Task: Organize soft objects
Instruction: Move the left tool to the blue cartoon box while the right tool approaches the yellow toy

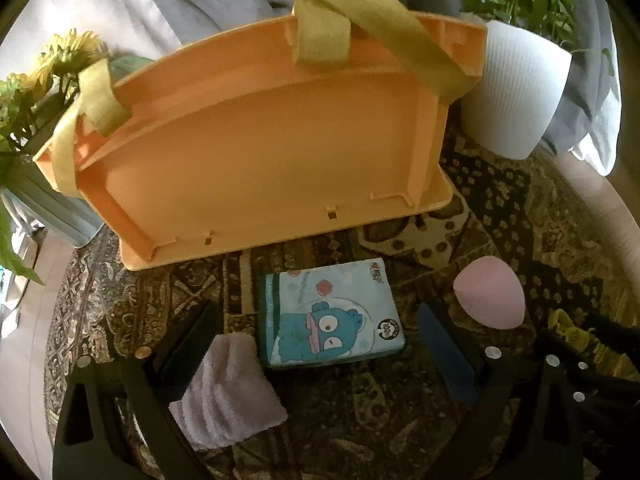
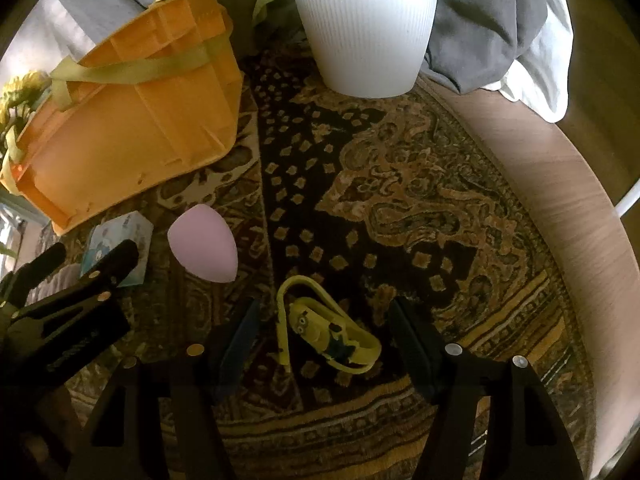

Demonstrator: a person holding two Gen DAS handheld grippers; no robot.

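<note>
Task appears barely begun: all four soft items lie loose on the patterned rug (image 2: 400, 184), none in the orange basket (image 1: 256, 152)

Basket at 12 o'clock from the left gripper (image 1: 316, 344); interior shows bare, nothing inside as far as visible

Left gripper jaws spread wide, holding nothing; tissue pack (image 1: 332, 316) between them, folded pale towel (image 1: 228, 392) at 7 o'clock by the left finger, pink sponge egg (image 1: 490, 294) at 2 o'clock

Right gripper (image 2: 324, 340) likewise open and empty, straddling the yellow minion strap toy (image 2: 328, 332)

White plant pot (image 2: 364, 20) at 12 o'clock, apart from the basket
</note>
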